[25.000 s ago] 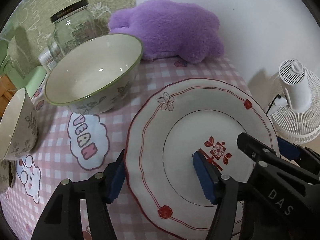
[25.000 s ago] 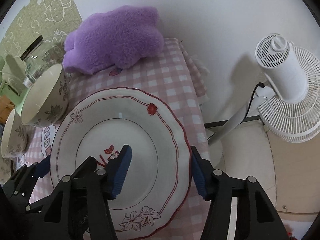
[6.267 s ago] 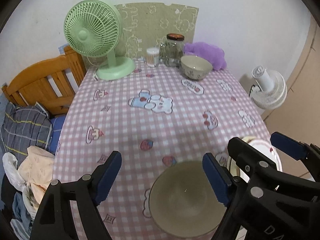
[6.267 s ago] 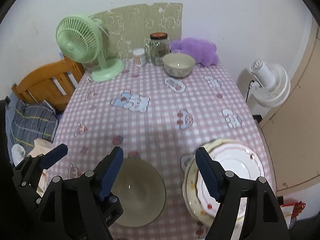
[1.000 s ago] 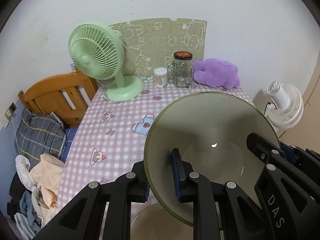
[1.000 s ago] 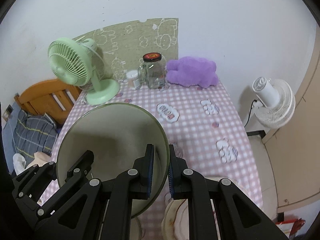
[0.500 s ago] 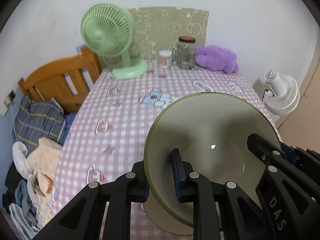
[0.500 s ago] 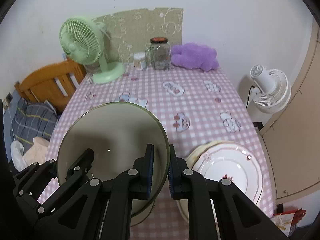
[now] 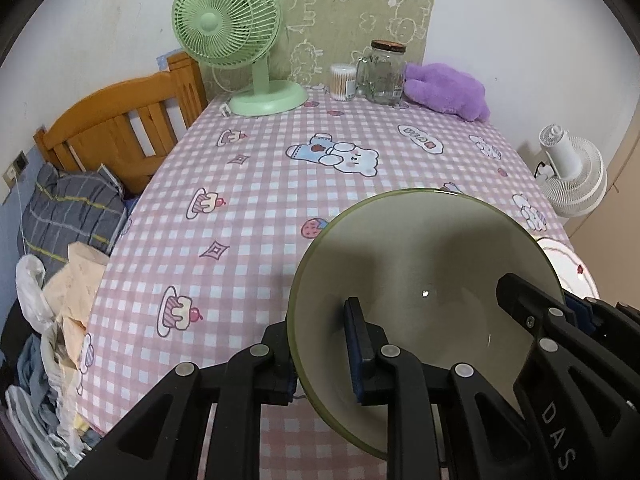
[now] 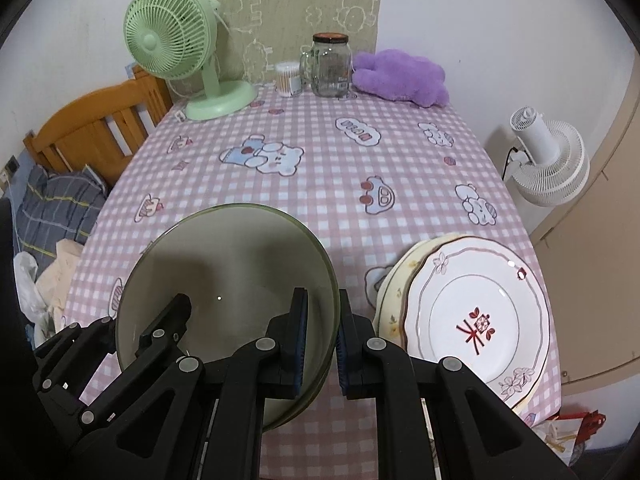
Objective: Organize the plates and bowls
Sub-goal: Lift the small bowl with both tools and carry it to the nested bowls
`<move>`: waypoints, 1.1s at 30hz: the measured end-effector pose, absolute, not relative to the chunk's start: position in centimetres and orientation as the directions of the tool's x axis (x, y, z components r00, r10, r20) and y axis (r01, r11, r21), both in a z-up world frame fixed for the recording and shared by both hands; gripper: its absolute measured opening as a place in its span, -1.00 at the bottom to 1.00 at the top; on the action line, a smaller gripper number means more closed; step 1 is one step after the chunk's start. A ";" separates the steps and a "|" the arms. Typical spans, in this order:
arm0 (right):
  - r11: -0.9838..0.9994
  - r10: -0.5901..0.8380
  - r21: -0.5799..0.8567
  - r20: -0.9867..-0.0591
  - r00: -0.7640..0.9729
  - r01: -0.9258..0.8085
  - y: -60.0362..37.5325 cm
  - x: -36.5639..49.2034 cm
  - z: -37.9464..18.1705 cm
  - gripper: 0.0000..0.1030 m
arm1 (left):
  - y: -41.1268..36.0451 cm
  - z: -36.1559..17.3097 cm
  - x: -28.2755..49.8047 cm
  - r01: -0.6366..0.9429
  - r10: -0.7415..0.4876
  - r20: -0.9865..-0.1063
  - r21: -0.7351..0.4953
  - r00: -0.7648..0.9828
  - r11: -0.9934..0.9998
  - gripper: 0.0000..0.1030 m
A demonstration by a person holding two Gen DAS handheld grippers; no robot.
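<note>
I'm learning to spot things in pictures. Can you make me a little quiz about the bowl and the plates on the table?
1. True or false: both grippers pinch the bowl.
2. What lies right of the bowl in the right wrist view: A) plates, B) a jar, C) a toy?
3. What colour is the fan on the table?

Key
1. True: the left gripper and the right gripper each clamp its rim.
2. A, the stack of plates.
3. Green: the fan.
</note>
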State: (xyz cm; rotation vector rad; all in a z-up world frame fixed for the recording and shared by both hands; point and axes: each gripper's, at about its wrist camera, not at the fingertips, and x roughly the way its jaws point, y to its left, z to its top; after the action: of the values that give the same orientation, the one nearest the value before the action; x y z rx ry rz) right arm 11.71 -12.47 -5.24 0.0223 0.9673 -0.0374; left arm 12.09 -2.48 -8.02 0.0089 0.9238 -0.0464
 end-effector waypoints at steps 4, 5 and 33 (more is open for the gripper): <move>0.999 -0.023 0.006 -0.829 0.558 0.051 -12.4 11.8 -5.6 -0.70 | -2.3 -8.3 12.3 0.054 -0.040 -0.798 -0.010 0.601 0.998 -0.66; 0.999 -0.025 0.005 -0.832 0.554 0.053 -12.2 11.9 -5.7 -0.70 | -2.1 -8.5 12.3 0.055 -0.043 -0.802 -0.013 0.596 0.998 -0.66; 0.993 -0.119 -0.105 -0.842 0.526 0.055 -11.1 10.8 -6.5 -0.78 | -1.6 -9.7 11.5 0.062 -0.077 -0.830 -0.051 0.552 0.997 -0.63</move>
State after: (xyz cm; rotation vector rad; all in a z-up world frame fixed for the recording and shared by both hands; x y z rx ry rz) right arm 10.82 -11.09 -6.54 -0.0687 1.0121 -0.1038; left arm 11.52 -1.61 -9.74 -0.0164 0.9823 -0.0817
